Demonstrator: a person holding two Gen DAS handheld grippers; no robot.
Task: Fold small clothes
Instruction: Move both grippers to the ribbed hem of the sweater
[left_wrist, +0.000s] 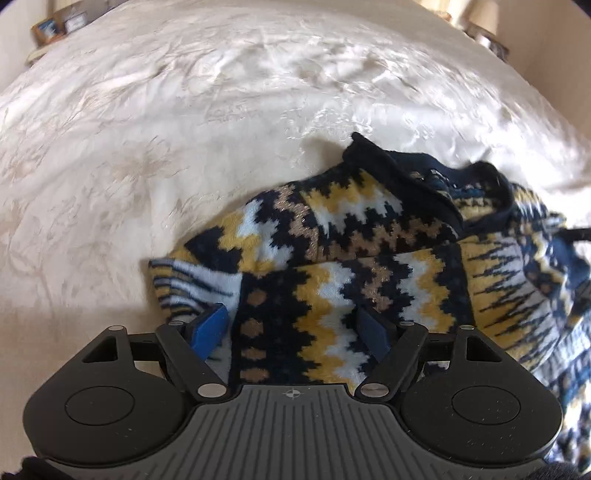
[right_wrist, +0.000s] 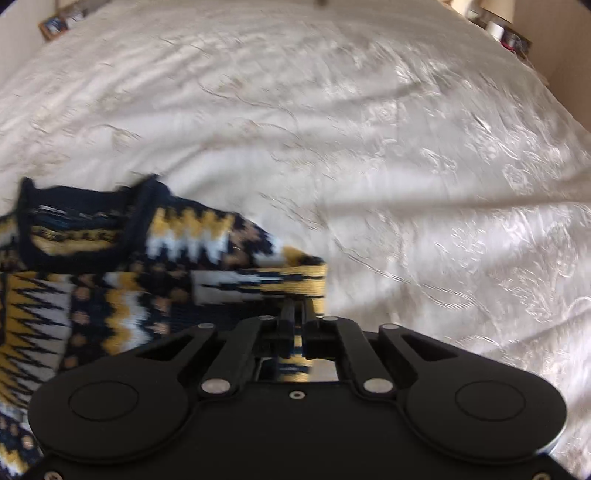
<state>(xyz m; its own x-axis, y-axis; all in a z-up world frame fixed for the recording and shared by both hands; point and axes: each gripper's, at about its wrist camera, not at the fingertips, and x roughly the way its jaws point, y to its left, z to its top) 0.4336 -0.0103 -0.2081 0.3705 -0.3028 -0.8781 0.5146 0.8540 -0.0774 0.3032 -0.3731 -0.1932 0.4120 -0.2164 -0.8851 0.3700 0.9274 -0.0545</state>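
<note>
A small knitted sweater in navy, yellow and white zigzags lies on the white bedspread. My left gripper is open, its blue pads wide apart either side of the sweater's left part, low over it. In the right wrist view the sweater lies at the left, neckline up. My right gripper is shut on the sweater's right edge, near the sleeve, with fabric pinched between the fingers. This view is blurred by motion.
The bedspread stretches far ahead and to both sides. Picture frames stand on a shelf at the far left. A lamp and small items sit at the far right, by a wall.
</note>
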